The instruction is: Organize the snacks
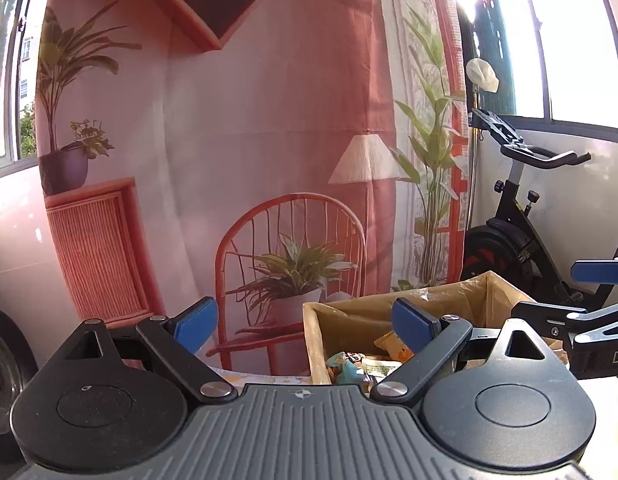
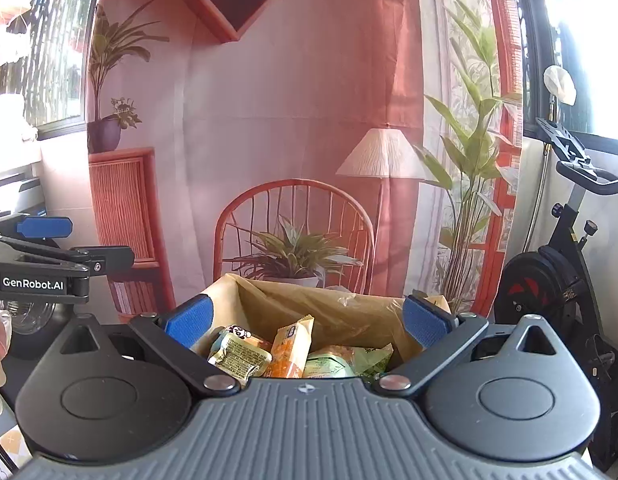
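Observation:
A brown cardboard box (image 2: 349, 308) lined with clear plastic holds several snack packets: a pale packet with a panda (image 2: 239, 354), an orange packet (image 2: 291, 346) and a green packet (image 2: 333, 364). My right gripper (image 2: 307, 324) is open and empty, just in front of the box. My left gripper (image 1: 305, 322) is open and empty, left of the box (image 1: 461, 300), where the orange packet (image 1: 393, 344) and a blue packet (image 1: 345, 366) show. Each gripper shows at the edge of the other's view: the right gripper (image 1: 597, 280) and the left gripper (image 2: 49, 240).
A printed backdrop of a chair, plants and a lamp (image 2: 309, 160) hangs behind the box. An exercise bike (image 2: 557, 264) stands at the right. Windows are on both sides. A patterned tablecloth (image 1: 269, 380) lies under the box.

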Available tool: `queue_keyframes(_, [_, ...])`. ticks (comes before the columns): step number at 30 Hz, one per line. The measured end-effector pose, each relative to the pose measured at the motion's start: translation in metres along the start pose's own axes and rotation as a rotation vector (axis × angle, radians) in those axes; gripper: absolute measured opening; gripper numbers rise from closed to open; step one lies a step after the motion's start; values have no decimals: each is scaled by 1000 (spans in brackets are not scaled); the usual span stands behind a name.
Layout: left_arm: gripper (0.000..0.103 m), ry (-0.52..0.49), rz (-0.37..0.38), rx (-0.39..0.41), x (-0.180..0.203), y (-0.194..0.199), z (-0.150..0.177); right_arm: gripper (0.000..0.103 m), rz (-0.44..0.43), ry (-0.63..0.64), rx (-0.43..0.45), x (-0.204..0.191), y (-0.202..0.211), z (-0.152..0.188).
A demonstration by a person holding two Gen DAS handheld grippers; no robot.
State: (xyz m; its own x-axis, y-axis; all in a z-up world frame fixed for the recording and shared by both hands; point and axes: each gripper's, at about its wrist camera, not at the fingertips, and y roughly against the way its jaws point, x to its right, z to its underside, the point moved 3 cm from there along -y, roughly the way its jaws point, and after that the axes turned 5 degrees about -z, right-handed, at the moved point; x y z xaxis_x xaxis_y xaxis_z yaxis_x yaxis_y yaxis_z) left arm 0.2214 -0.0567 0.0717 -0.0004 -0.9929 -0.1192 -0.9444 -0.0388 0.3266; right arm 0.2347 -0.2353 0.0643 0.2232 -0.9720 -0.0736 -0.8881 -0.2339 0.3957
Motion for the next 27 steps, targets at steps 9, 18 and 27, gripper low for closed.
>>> queue_keyframes(9, [95,60,14,-12,-11,14,8,103,8,-36,-9,-6,10,5])
queue_keyframes(18, [95,75,5,-32,-12,13,14,103,5,-36,-11,-10,12,6])
queue_keyframes(27, [95,87,-7,-41,-13,15,16,103,9,-34,-14,-10,12,5])
